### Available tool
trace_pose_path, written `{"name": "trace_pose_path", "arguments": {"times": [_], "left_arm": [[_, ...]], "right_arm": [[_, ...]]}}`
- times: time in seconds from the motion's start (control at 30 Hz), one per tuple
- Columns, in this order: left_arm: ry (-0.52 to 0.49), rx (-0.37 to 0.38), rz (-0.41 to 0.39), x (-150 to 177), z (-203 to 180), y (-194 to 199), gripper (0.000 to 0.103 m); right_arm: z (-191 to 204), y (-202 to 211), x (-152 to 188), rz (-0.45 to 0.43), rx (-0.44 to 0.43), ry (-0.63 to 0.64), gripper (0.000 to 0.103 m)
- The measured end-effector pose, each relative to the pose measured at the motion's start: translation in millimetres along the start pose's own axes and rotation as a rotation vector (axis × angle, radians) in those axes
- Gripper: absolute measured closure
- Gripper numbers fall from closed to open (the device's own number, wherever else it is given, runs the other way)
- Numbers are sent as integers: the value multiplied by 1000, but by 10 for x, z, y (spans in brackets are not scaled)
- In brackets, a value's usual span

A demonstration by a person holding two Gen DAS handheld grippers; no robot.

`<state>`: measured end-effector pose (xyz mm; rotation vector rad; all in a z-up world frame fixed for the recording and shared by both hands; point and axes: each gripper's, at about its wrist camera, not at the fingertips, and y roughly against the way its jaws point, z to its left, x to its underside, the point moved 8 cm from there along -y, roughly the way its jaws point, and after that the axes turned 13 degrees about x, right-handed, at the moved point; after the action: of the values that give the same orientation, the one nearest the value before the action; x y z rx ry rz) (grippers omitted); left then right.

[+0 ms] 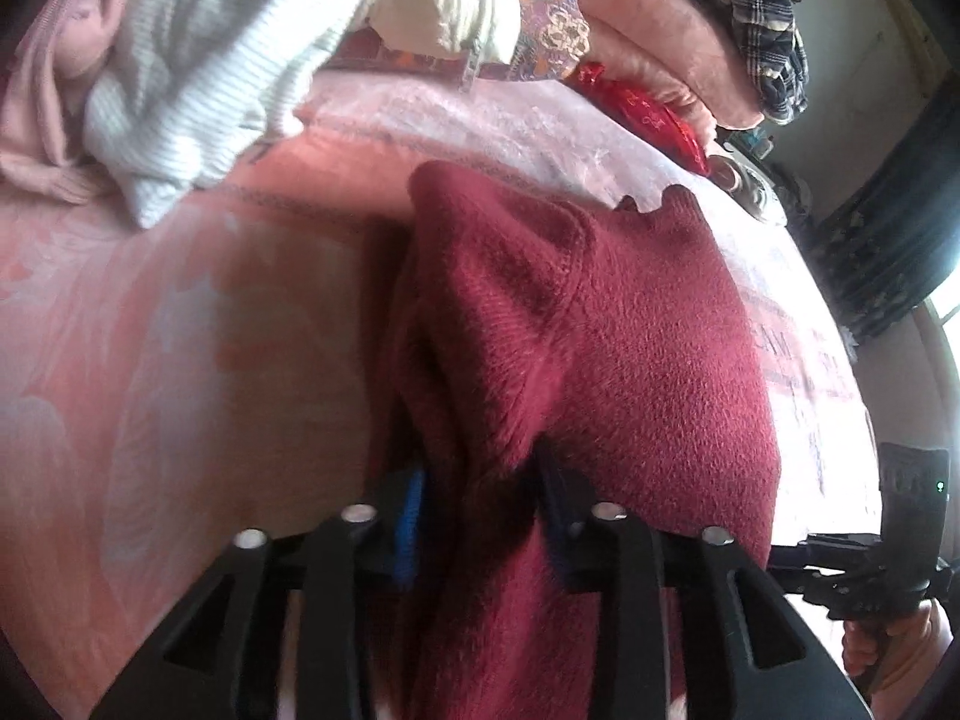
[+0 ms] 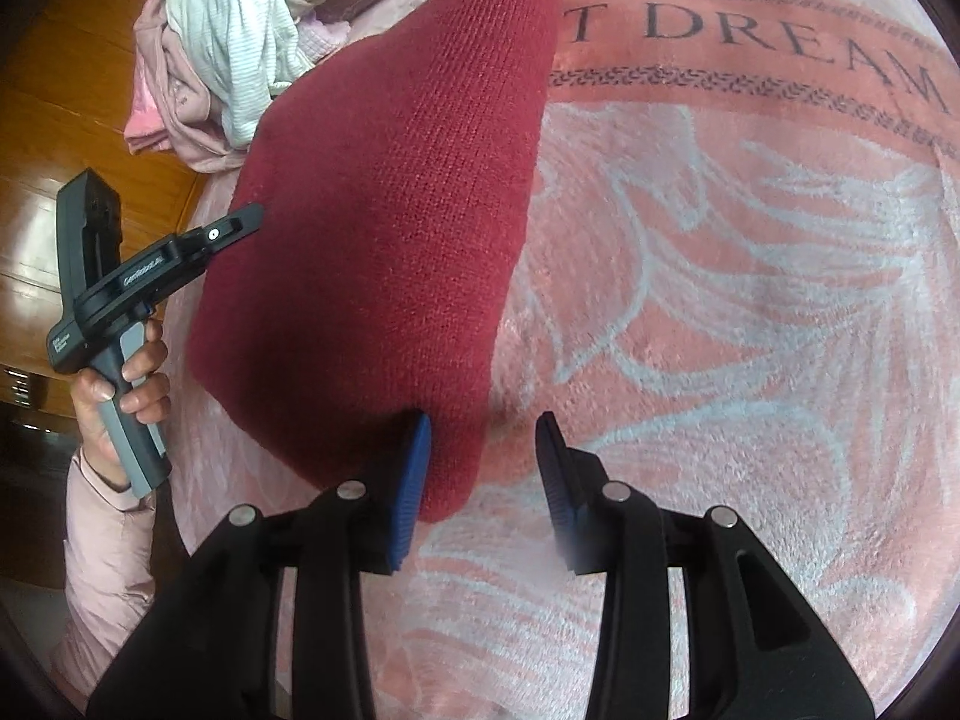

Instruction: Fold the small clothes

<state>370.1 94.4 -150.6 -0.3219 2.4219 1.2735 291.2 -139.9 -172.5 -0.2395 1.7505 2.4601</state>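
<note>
Left gripper (image 1: 480, 498) is straddling the red knit (image 1: 600, 348), jaws slack; right gripper (image 2: 486, 468) is gaping at its corner. Fold is likely springing open.

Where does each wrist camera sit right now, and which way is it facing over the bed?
Left wrist: on the left gripper, angled down at the red sweater bunched between its fingers; the right gripper and a hand show at the lower right edge.
Right wrist: on the right gripper, angled down at the pink blanket; jaws apart over the sweater's corner; the left hand and sleeve show.
Shared: sweater, blanket, pile of clothes.
</note>
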Motion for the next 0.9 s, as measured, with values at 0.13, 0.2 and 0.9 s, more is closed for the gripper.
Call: {"name": "trace_pose_path", "arguments": {"times": [0.13, 0.2, 0.9], "left_arm": [[16, 11, -18, 142, -26, 288, 46], [16, 6, -18, 275, -31, 395, 43], [56, 38, 12, 611, 132, 420, 87]], "right_arm": [[46, 187, 60, -14, -127, 1, 54], [75, 179, 98, -2, -144, 13, 54], [235, -89, 98, 32, -139, 23, 54]]}}
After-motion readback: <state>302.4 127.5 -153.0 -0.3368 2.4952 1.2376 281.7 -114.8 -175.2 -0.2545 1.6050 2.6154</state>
